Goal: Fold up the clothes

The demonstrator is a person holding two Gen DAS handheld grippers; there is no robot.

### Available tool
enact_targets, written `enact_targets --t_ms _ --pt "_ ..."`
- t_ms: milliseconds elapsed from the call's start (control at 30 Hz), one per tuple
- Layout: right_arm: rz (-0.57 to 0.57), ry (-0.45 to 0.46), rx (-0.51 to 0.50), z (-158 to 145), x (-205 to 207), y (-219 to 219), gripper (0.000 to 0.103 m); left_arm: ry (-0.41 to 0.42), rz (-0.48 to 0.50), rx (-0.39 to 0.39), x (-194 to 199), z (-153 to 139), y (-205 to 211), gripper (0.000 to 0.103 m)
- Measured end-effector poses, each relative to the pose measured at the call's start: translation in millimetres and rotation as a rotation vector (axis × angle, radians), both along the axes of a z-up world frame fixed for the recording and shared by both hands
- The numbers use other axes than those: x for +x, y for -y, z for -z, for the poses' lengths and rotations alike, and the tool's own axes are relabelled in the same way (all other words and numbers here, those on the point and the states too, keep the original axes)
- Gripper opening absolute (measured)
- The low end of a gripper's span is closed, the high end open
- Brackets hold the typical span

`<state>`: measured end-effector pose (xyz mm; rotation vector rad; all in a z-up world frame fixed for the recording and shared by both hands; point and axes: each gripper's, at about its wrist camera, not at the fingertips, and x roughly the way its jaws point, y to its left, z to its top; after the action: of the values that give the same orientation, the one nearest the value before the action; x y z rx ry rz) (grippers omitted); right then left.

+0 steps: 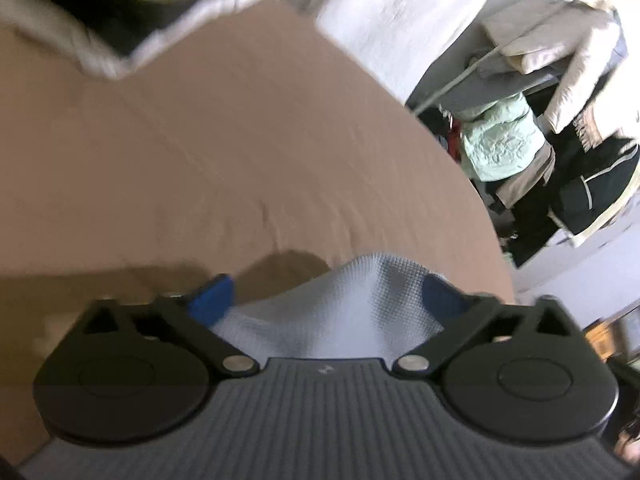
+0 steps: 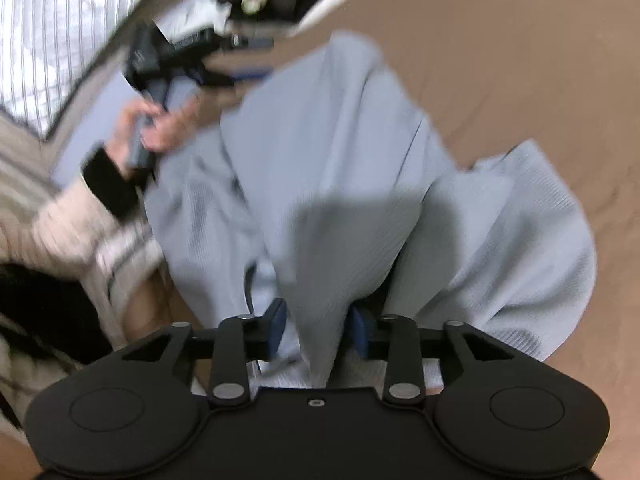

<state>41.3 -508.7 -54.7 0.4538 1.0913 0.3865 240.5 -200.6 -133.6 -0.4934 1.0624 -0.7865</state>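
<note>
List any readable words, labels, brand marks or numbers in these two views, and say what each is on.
None can be read.
A small pale mark on the left tongs' grey ribbed housing is too small and blurred to make out.
The grey garment, brown bedsheet and hanging clothes show no print.

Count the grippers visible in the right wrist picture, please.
2. The right gripper is at the bottom, with grey cloth between its fingers. The left gripper is at upper left, held by a hand; it is blurred.

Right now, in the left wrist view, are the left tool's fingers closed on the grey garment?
No, the left tool stands wide open, with the grey garment lying loose between its fingers.
</note>
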Motion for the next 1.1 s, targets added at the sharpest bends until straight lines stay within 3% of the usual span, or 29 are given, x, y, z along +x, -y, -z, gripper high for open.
enact_targets --t_ms 33,133,200,233,267,300,333,367,433,467,567,667,700,800,867,933,1000,1100 --pt "0.031 0.009 0.019 -1.5 -1.2 4.8 0.046 -0.022 0.005 0.007 3.4 5.5 6.1 0.103" --pt "0.14 0.025 0.078 1.4 -3.5 19.8 0.055 0.025 0.119 0.035 -3.5 13.7 27.4 0.101" --pt "0.209 0.028 0.105 10.6 -1.5 25.8 0.063 0.156 0.193 0.208 -19.5 9.8 49.4 0.098" --pt "0.237 0.034 0.109 17.4 0.7 27.1 0.063 0.24 0.222 0.317 -29.5 6.8 61.2 0.09" --pt "0.264 0.046 0.079 25.8 4.3 25.4 0.063 0.345 0.258 0.427 -43.9 3.6 74.2 0.081" --pt "0.297 0.059 0.023 33.9 8.6 21.8 0.063 0.414 0.288 0.475 -54.6 1.1 82.0 0.053" --pt "0.337 0.071 -0.04 41.3 13.7 17.7 0.063 0.437 0.29 0.471 -58.9 -3.3 83.9 0.021" --pt "0.373 0.09 -0.097 46.3 19.5 12.9 0.06 0.456 0.288 0.463 -62.5 -7.9 85.0 0.01" --pt "0.357 0.16 -0.131 42.7 27.0 3.5 0.019 0.488 0.233 0.366 -63.5 -29.8 72.9 0.01" --pt "0.335 0.205 -0.141 35.4 29.3 -0.9 0.005 0.517 0.186 0.314 -64.7 -44.6 65.2 0.01" --pt "0.305 0.404 -0.21 -6.4 22.1 -10.3 0.005 0.612 0.099 0.095 -80.8 -100.7 27.5 0.01" --pt "0.203 0.471 -0.163 -37.7 10.0 -13.7 0.006 0.544 0.135 -0.092 -102.9 -120.4 -4.6 0.01" --pt "0.144 0.441 -0.151 -38.4 6.1 -17.6 0.006 0.456 0.162 -0.134 -107.9 -114.6 -11.2 0.01" --pt "-0.017 0.313 -0.158 -25.1 -7.5 -35.3 0.006 0.224 0.254 -0.047 -121.7 -64.8 -16.1 0.011" --pt "-0.155 0.179 -0.17 -3.8 -17.0 -53.5 0.006 0.179 0.322 0.149 -133.5 -32.1 -9.9 0.012" --pt "-0.257 0.102 -0.268 16.5 -25.0 -73.1 0.006 0.156 0.409 0.336 -147.5 -11.4 2.5 0.012" --pt "-0.306 0.068 -0.31 29.3 -27.2 -80.7 0.007 0.183 0.45 0.37 -149.4 -12.9 12.3 0.013" --pt "-0.25 0.019 -0.222 27.1 -14.3 -67.0 0.01 0.229 0.478 0.354 -136.5 -24.0 20.9 0.023"
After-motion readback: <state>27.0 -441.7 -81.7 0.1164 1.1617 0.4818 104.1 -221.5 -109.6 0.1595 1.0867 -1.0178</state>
